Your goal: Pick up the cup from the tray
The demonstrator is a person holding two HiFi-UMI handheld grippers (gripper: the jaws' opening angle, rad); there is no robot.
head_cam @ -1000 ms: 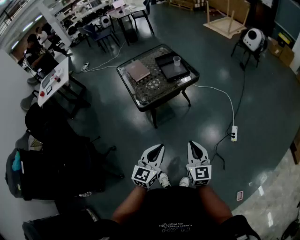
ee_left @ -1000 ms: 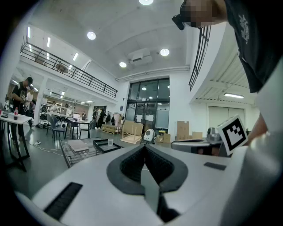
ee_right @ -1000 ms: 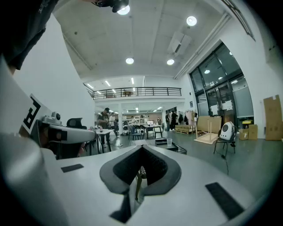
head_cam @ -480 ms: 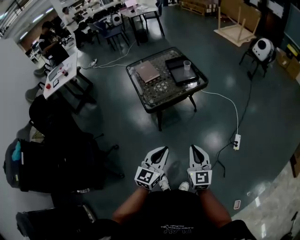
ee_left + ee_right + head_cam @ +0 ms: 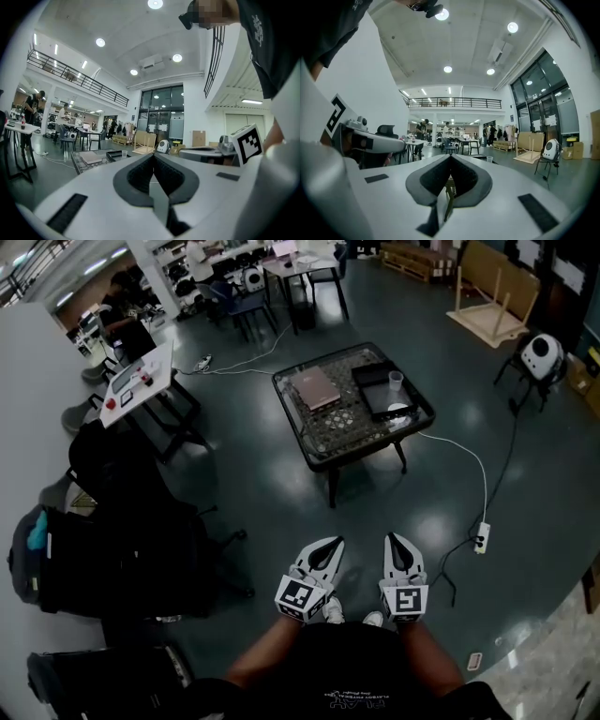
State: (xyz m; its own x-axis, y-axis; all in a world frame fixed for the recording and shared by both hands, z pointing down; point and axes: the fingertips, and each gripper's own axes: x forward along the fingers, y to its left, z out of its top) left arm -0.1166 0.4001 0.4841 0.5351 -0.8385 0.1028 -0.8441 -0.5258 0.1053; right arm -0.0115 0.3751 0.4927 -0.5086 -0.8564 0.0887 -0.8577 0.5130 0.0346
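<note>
Standing well back from the desk (image 5: 328, 461), the person holds both grippers low, close to the body. Left gripper (image 5: 328, 546): fingers closed together, nothing between them. Right gripper (image 5: 395, 540): same, fingers shut and empty. The clear cup (image 5: 396, 381) stands upright on the black tray (image 5: 373, 396), at its far right corner; can't tell if anything is in it. The tray sits on the desk's right half. A flat pinkish slab (image 5: 316, 388) lies just left of the tray, not touching it.
</note>
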